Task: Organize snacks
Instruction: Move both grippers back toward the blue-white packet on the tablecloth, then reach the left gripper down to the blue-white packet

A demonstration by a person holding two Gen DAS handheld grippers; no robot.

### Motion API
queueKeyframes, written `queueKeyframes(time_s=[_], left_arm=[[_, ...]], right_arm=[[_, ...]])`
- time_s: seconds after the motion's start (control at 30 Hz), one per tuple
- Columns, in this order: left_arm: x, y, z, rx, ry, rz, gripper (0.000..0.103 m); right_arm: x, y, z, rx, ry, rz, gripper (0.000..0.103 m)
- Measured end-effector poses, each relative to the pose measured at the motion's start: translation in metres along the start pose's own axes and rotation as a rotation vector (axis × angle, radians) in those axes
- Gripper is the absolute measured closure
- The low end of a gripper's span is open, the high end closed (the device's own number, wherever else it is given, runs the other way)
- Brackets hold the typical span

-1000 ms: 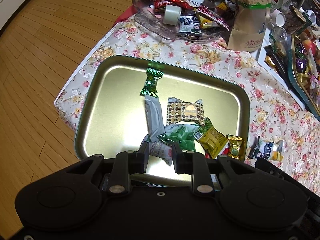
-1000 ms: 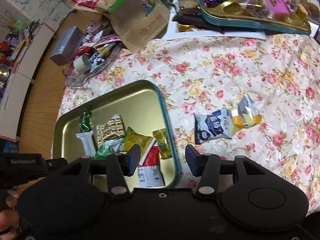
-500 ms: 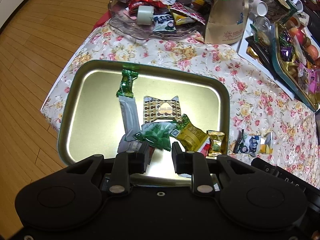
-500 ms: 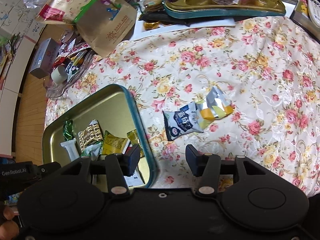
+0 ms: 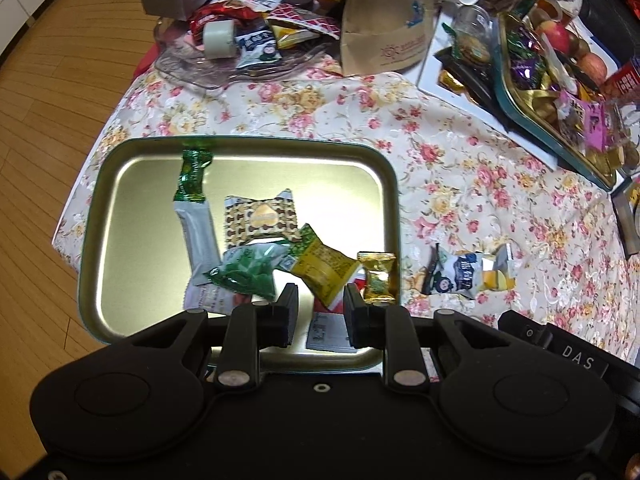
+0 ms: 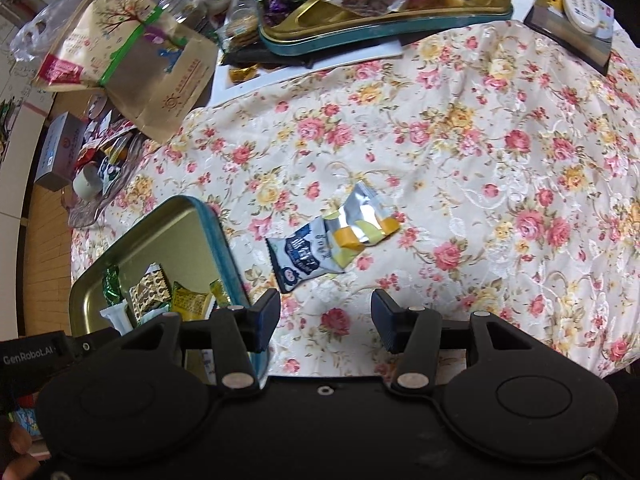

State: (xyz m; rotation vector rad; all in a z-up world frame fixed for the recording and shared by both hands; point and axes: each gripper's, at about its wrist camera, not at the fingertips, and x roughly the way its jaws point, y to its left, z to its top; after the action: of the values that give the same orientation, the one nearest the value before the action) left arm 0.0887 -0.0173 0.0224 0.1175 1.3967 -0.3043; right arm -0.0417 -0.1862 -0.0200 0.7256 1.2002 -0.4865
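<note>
Flowered cloth (image 6: 460,152) covers the surface, with clutter crowding the top of both frames. Two snack packets lie loose on it at the centre of the right wrist view: a blue-and-white packet (image 6: 304,256) and a silver-and-yellow packet (image 6: 362,222), which overlap. The right claw (image 6: 325,322) hangs over the cloth just below them, jaws apart and empty. Because they overlap, a pinch on one could drag or flip the other, or catch a fold of cloth.

The gold tray (image 5: 120,208) fills the left centre of the left wrist view, its snacks heaped toward the lower right. The left claw (image 5: 320,312) hangs over that heap, part open, holding nothing. A small gold packet (image 5: 378,276) leans on the tray's right rim, so another drop there could tip it out.
</note>
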Motion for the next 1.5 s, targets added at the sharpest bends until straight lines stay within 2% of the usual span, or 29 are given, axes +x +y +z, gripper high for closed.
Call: queueKeyframes(time_s=[0.3, 0.57, 0.8, 1.17, 1.3, 1.5], left_arm=[[0.006, -0.039, -0.002, 0.056, 0.011, -0.01, 0.071], [0.037, -0.085, -0.012, 0.115, 0.049, 0.014, 0.071], [0.044, -0.118, -0.019, 0.165, 0.048, 0.016, 0.071], [0.066, -0.151, -0.014, 0.121, 0.046, 0.045, 0.071], [0.074, -0.154, -0.008, 0.073, 0.03, 0.077, 0.071], [0.104, -0.158, -0.005, 0.043, 0.013, 0.178, 0.071]], right_arm=[[-0.007, -0.03, 0.007, 0.083, -0.009, -0.02, 0.05], [-0.017, -0.054, 0.012, 0.158, -0.024, -0.018, 0.05], [-0.024, -0.07, 0.014, 0.204, -0.03, -0.019, 0.05], [-0.032, -0.111, 0.013, 0.258, -0.042, -0.049, 0.05], [-0.037, -0.123, 0.012, 0.269, -0.056, -0.048, 0.05], [-0.045, -0.138, 0.008, 0.277, -0.074, -0.052, 0.05]])
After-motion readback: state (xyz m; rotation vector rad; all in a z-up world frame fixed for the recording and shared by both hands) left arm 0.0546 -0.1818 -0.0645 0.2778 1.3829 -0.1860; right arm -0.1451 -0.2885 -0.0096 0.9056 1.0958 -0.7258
